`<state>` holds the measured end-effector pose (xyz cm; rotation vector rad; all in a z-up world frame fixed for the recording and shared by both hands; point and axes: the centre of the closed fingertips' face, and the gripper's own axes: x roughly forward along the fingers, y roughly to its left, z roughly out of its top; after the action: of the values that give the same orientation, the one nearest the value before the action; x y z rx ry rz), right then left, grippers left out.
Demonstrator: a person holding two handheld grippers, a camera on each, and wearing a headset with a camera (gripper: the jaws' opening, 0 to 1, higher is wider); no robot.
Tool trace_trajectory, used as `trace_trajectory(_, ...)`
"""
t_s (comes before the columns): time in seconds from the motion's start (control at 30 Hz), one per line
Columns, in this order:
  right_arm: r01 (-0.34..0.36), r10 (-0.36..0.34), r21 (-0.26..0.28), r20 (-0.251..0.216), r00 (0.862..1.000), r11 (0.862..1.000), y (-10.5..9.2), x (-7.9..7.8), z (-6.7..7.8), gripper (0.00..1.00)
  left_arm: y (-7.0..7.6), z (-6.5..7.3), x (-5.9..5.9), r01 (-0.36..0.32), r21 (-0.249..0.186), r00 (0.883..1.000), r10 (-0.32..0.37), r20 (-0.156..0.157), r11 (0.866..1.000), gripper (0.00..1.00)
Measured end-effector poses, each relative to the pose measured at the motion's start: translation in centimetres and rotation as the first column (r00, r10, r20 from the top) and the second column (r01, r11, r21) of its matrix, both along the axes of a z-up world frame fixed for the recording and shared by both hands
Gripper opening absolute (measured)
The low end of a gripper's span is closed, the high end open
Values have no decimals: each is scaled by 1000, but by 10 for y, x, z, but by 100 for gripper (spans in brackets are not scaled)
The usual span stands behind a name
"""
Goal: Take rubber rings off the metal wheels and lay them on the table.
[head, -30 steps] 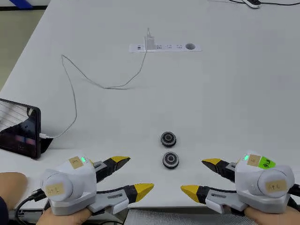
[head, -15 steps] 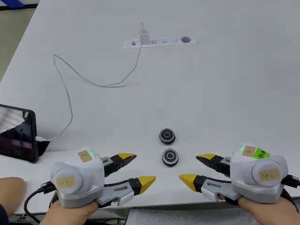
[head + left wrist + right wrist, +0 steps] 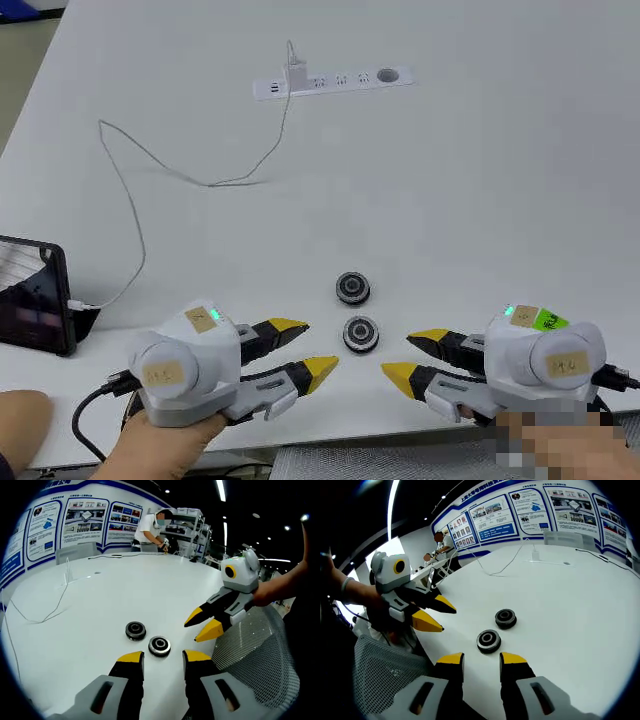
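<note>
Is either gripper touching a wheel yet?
No, the head view shows the left gripper and right gripper open on either side of the near wheel, a gap on each side.

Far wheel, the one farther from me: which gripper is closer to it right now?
Left, narrowly. The left gripper sits left of the far wheel, toward the person; the right gripper sits right of it, slightly farther off. Both flank the near wheel.

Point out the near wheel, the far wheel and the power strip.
near wheel (image 3: 361, 334): head view, on its centre hub.
far wheel (image 3: 352, 288): head view, on its centre hub.
power strip (image 3: 340, 80): head view, on the middle of its top face.
</note>
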<state>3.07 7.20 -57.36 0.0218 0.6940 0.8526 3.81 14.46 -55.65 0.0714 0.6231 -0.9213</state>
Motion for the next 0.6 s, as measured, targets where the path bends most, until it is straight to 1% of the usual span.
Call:
trace_trajectory(0.07,-2,2,0,-2,1000,1000,1,1,-1,29,-2,-2,1,8,9,1000,-8,-1,1000,32)
trace_trajectory(0.23,-1,1,4,-10,1000,1000,2,4,-5,27,-8,-5,2,34,28,999,-34,2,999,28)
trace_trajectory(0.4,7,-6,17,-21,1000,1000,4,7,-7,24,-13,-5,7,46,41,999,-47,13,998,23)
trace_trajectory(0.47,12,-11,22,-26,1000,1000,4,8,-9,24,-15,-7,10,50,48,999,-51,8,998,22)
trace_trajectory(0.5,16,-15,25,-30,999,1000,4,9,-9,24,-16,-8,11,54,58,998,-55,11,997,22)
trace_trajectory(0.6,23,-21,32,-38,999,999,5,10,-11,23,-19,-8,13,64,64,998,-65,13,996,21)
